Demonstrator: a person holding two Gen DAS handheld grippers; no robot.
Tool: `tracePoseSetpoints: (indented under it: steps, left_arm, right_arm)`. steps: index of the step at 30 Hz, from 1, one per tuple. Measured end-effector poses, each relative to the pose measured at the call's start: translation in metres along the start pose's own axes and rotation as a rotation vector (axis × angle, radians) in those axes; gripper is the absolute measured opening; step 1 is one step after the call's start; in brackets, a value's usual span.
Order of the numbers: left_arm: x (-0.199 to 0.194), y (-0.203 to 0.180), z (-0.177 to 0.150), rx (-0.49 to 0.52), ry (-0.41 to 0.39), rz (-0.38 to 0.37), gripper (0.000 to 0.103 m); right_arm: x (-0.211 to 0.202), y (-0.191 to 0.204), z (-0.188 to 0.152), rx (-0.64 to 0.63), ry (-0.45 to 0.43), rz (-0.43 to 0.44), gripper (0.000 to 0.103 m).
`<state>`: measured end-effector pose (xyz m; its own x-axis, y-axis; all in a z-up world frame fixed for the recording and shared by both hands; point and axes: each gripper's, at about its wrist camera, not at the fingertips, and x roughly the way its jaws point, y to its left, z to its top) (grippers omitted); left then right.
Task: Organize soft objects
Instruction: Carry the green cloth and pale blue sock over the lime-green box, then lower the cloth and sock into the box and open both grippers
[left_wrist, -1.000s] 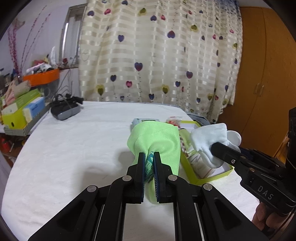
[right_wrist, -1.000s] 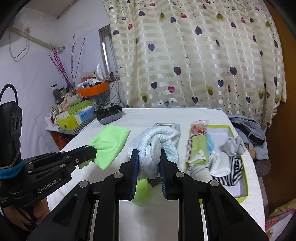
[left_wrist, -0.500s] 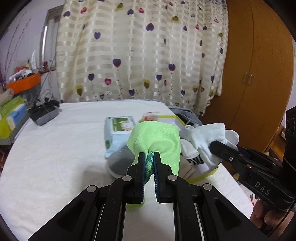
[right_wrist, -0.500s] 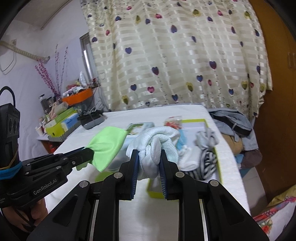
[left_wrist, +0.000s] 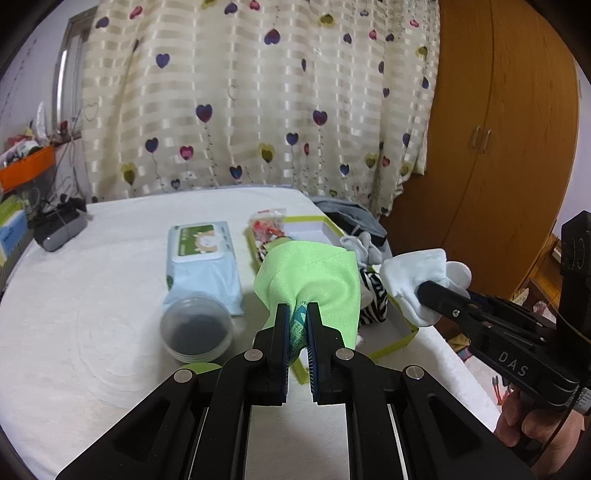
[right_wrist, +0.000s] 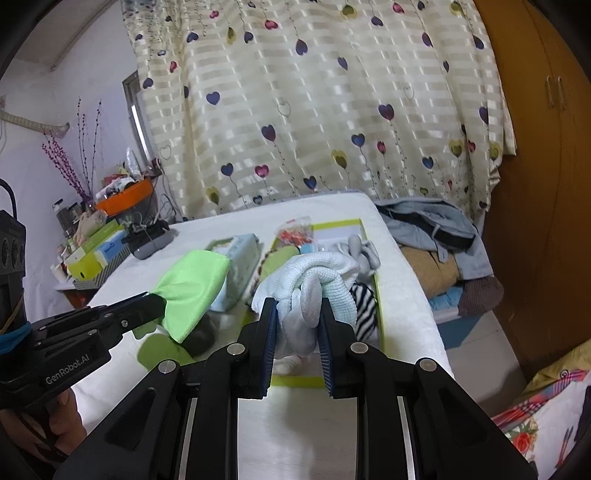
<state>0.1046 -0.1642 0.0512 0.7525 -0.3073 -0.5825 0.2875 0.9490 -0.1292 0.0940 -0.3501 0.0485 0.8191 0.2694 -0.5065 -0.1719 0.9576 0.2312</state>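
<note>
While left claw (left_wrist: 297, 312) clamps green cloth (left_wrist: 314, 273), right claw (right_wrist: 298, 314) clamps white socks (right_wrist: 310, 280) above tray edge (left_wrist: 395, 343).

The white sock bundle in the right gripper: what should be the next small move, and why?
Probably lower the white sock bundle into the green-rimmed box and open. The right gripper is shut on it just over the box, where a striped sock already lies.
</note>
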Motion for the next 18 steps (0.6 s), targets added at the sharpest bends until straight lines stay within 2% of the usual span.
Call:
tracePoseSetpoints:
  steps: [18]
  left_arm:
    - [0.048,-0.008,-0.005,0.007,0.096,-0.027,0.008]
  right_arm:
    - [0.067,-0.028,-0.017,0.011,0.18,-0.014,0.022]
